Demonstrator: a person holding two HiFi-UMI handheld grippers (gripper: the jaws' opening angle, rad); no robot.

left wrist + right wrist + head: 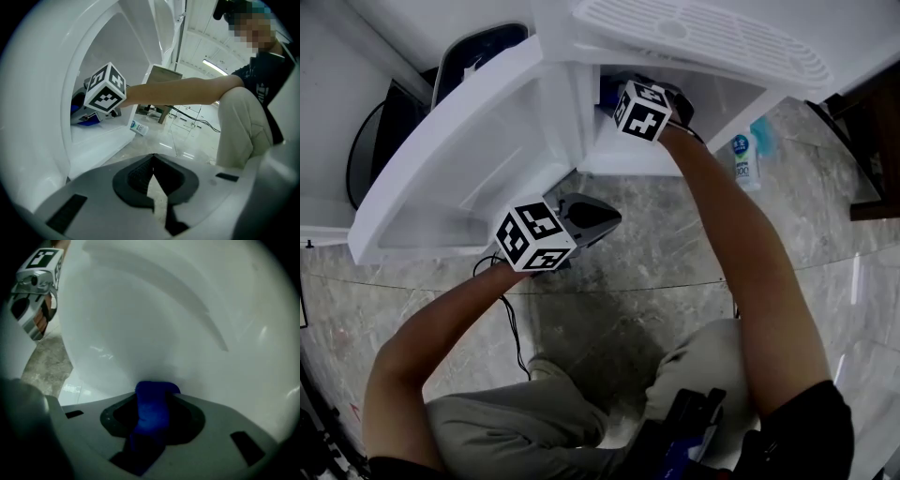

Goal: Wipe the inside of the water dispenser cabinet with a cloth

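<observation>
Right gripper is inside the cabinet, jaws partway apart and clamped on a blue cloth. The cloth's front end sits right at the white inner wall. Left gripper has its jaws fully together with nothing in them, held outside over the floor by the open door. Bottle lies on the floor beside the cabinet.

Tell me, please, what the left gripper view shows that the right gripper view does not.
Only the left gripper view shows the bottle on the floor, the person's bent leg and the left gripper, shut and empty. Only the right gripper view shows the blue cloth pinched in the right gripper, deep inside the cabinet. Both show the white cabinet and the grey floor.
</observation>
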